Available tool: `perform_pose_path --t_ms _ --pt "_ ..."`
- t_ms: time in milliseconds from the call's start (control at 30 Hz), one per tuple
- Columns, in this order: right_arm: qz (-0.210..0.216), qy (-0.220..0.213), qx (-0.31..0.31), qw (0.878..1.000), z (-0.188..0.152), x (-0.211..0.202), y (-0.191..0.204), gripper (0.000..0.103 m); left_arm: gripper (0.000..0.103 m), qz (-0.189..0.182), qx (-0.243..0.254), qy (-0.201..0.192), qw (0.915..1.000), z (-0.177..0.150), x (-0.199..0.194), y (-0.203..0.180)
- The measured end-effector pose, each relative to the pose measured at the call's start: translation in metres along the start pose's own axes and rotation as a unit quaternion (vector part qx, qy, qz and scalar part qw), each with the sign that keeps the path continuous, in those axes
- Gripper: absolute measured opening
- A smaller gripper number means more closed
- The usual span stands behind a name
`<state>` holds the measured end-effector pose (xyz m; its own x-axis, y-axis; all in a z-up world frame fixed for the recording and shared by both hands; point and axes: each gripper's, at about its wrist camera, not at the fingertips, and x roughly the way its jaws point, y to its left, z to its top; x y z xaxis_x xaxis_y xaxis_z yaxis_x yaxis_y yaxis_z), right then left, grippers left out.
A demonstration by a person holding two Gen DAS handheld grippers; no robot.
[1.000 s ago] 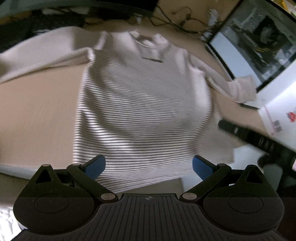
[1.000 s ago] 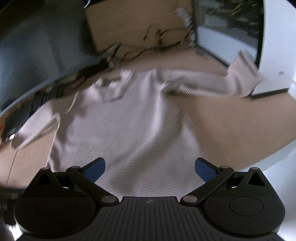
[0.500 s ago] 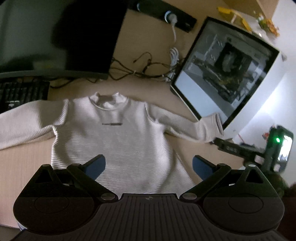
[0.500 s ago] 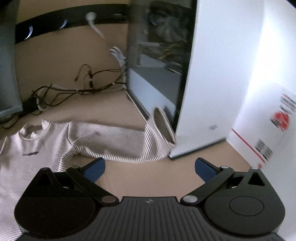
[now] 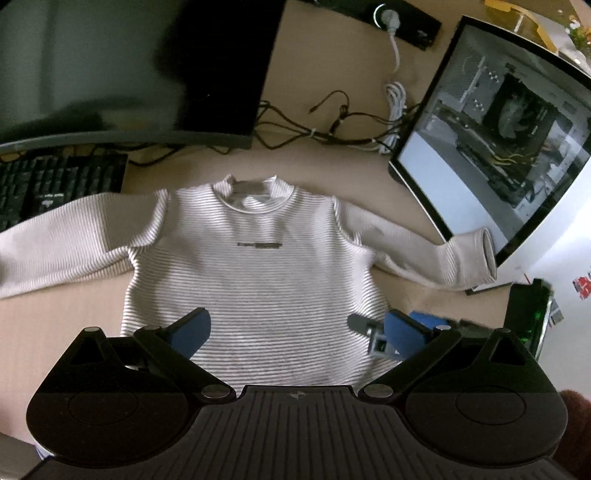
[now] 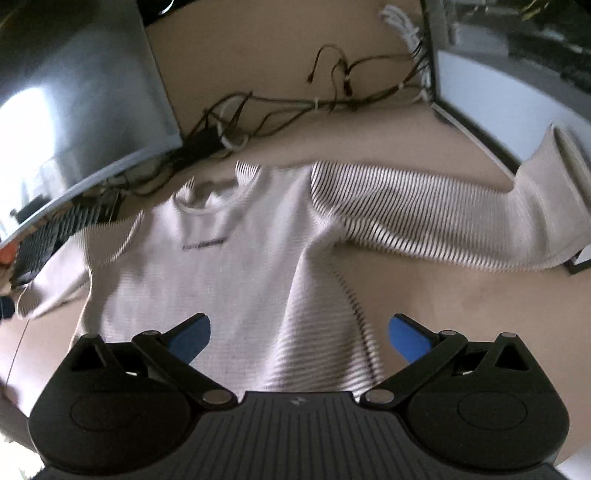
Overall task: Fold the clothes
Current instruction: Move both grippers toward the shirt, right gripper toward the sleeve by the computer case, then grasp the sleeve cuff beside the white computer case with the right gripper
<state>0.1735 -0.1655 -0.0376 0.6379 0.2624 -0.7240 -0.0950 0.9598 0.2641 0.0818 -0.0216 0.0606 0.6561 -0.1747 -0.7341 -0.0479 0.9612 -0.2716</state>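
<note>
A white sweater with thin dark stripes [image 5: 255, 273] lies flat, front up, on the tan desk, both sleeves spread out; its collar points away from me. My left gripper [image 5: 295, 330] hovers open above the hem with nothing between its blue pads. In the right wrist view the same sweater [image 6: 229, 266] is blurred, its right sleeve [image 6: 436, 225] stretching to the computer case. My right gripper [image 6: 297, 334] is open over the lower right part of the body, holding nothing. The right gripper's tip [image 5: 402, 328] shows in the left wrist view beside the hem's right corner.
A curved monitor [image 5: 129, 66] and keyboard [image 5: 55, 184] stand behind the left sleeve. A glass-sided computer case [image 5: 498, 122] sits at the right, touching the sleeve cuff [image 5: 480, 258]. Tangled cables [image 5: 332, 125] and a power strip [image 5: 402, 18] lie at the back.
Both grippers swung their views. The left one pulled back and rose, taking in the whole sweater. The right one turned back from the computer case toward the sweater's body.
</note>
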Motion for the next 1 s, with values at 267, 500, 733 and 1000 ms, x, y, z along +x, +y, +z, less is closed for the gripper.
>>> perform_pose_path --t_ms 267,500,733,1000 --pt "0.01 0.038 0.039 0.998 -0.008 0.008 -0.013 0.103 0.102 -0.009 0.011 0.016 0.9998 0.002 0.011 -0.013" --pt "-0.056 0.011 -0.002 0.998 -0.007 -0.006 -0.012 0.079 0.102 -0.029 0.041 0.028 0.9983 -0.002 0.016 -0.032" --pt "-0.321 -0.085 -0.081 0.94 -0.002 -0.05 -0.058 0.03 0.102 -0.046 0.035 0.028 0.998 -0.007 0.015 -0.034" --pt "-0.362 -0.102 -0.068 0.924 0.016 -0.036 -0.076 0.03 0.102 -0.034 0.019 0.023 0.999 -0.007 0.011 -0.029"
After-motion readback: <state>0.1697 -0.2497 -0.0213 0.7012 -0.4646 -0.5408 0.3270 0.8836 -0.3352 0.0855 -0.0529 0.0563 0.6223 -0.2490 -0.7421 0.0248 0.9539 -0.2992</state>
